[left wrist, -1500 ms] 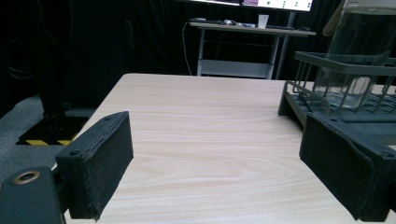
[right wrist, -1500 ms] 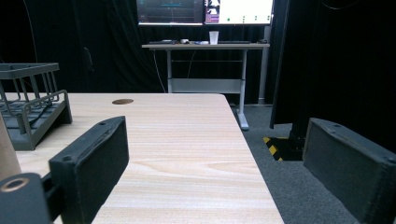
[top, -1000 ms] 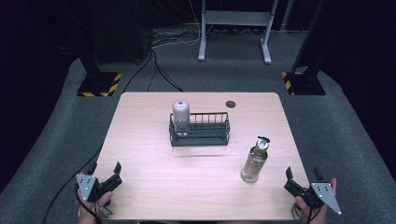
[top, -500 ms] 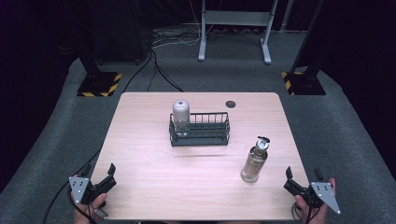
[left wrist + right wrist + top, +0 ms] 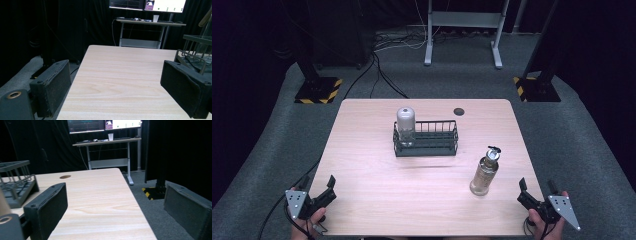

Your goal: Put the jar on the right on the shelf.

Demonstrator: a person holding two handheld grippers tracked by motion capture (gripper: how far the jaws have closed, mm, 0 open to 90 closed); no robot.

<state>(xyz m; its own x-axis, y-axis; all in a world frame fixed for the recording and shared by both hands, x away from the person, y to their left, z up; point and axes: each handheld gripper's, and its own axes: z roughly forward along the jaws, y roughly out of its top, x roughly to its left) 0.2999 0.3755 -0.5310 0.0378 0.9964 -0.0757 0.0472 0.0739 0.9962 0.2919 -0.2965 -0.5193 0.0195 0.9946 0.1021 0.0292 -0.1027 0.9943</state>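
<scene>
We saw the amber bottle (image 5: 485, 172) with its dark pump top standing upright on the table's right side, near our right gripper (image 5: 536, 191), well apart from the wire basket (image 5: 427, 140).

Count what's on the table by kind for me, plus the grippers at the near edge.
Bottles: 2, a clear bottle with a silver cap standing in the basket, and an amber pump bottle standing on the table.
Black wire baskets: 1.
Grippers: 2, the left gripper and the right gripper, both open and holding nothing.
Total: 5.
</scene>
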